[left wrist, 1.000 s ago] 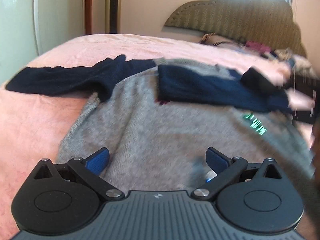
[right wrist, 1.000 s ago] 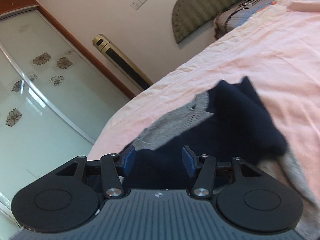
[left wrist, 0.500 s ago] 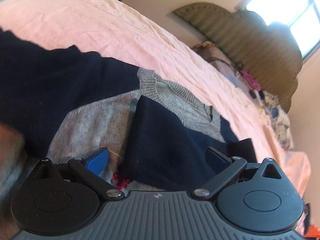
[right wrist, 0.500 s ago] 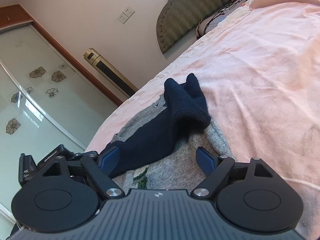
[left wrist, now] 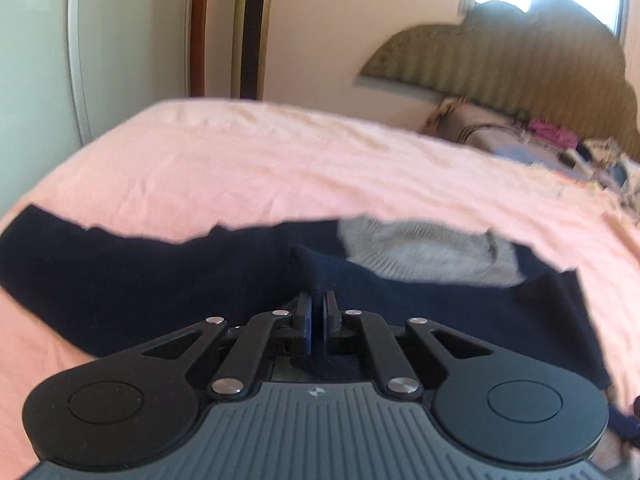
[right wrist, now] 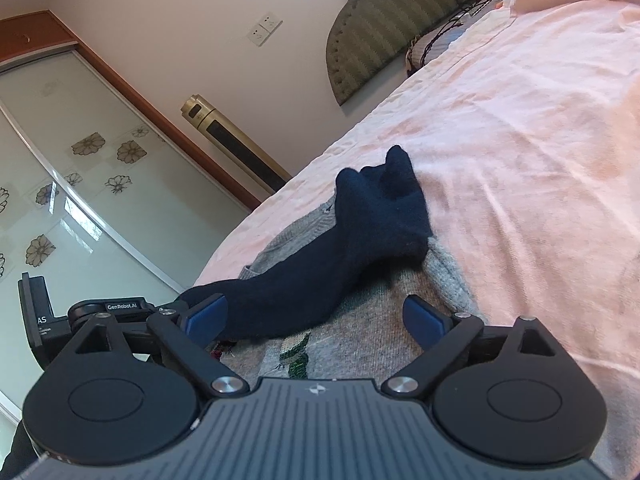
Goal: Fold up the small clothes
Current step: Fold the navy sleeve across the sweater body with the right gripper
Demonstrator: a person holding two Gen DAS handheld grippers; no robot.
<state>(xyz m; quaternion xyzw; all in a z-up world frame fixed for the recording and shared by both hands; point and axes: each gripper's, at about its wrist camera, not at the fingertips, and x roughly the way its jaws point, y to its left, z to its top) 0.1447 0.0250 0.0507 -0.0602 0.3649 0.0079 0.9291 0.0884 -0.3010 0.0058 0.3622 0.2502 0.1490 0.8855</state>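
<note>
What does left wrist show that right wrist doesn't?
Left wrist only: the left gripper, jaws shut on a ridge of the navy sleeve, and the sweater's grey collar seen head-on.

Right wrist only: the right gripper, jaws open over the grey sweater body, the green knit motif, and the flower-patterned glass door.

Both: the pink bedsheet, the headboard, and the gold tower unit.
</note>
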